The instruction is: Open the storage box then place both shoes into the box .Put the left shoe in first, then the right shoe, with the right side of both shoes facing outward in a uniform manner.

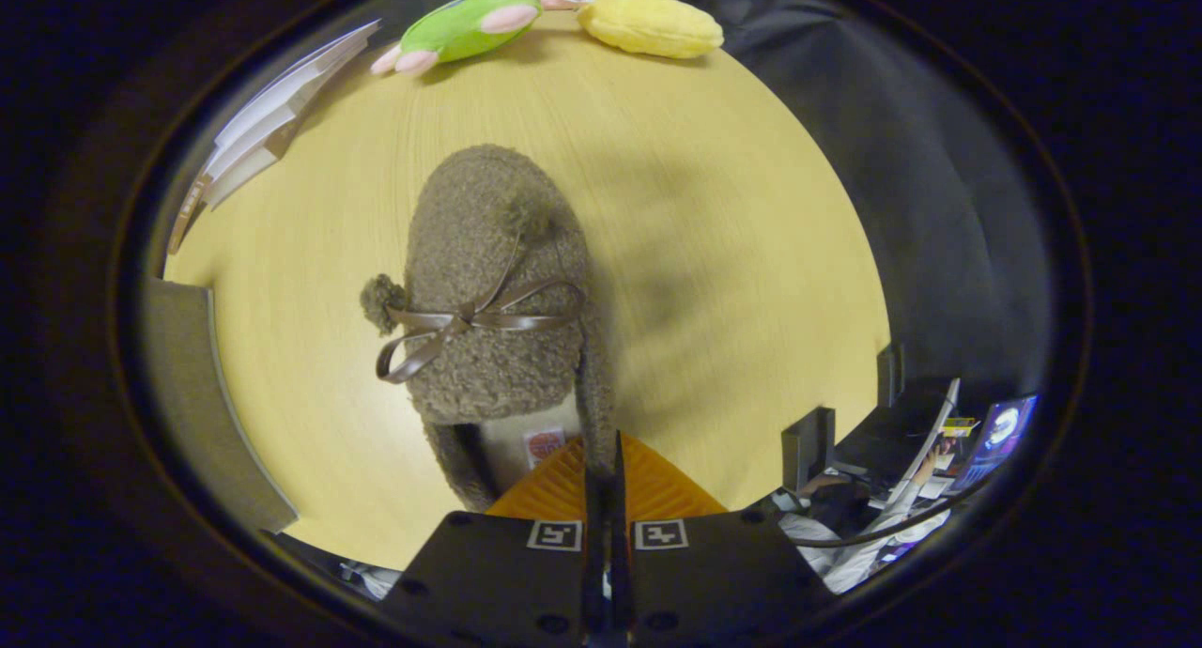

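A brown fuzzy shoe (498, 282) with a ribbon bow and pompoms hangs toe-away just ahead of my fingers, over the yellow wooden table (732, 254). My gripper (606, 455) is shut on the right rim of the shoe's opening, and the pale insole shows just to the left of the fingers. The shoe casts a shadow on the table to its right. A white storage box (268, 127) stands at the table's far left corner; I cannot tell whether it is open.
A green plush toy (465, 23) and a yellow plush toy (653, 23) lie at the table's far edge. A grey panel (192, 394) stands at the near left. Monitors and desks (901, 451) show past the table's right edge.
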A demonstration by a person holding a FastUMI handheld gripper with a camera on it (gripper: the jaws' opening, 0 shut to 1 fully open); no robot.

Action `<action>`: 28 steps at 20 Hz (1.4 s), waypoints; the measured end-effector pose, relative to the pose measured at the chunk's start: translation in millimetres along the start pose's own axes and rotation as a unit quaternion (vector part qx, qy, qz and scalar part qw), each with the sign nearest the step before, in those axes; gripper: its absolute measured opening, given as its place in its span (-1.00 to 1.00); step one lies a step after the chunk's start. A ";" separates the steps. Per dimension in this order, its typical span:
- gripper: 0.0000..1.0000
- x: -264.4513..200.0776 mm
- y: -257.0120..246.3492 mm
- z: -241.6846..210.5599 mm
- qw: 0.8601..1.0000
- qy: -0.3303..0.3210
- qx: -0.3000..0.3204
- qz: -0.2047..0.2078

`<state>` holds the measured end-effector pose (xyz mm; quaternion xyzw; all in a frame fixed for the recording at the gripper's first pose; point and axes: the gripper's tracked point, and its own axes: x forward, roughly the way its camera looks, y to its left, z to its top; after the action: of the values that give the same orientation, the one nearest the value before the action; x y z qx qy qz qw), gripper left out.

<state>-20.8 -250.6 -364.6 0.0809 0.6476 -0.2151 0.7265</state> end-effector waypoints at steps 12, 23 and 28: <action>-0.93 -42.6 6.1 -4.9 0.995 -0.073 -0.017 -0.063; -0.93 -183.3 38.6 -27.0 0.986 -0.122 0.029 -0.109; -0.93 -252.2 69.3 -28.3 0.979 -0.158 0.017 -0.127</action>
<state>-34.8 -125.0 -133.9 -0.0248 0.5258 -0.3260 0.7853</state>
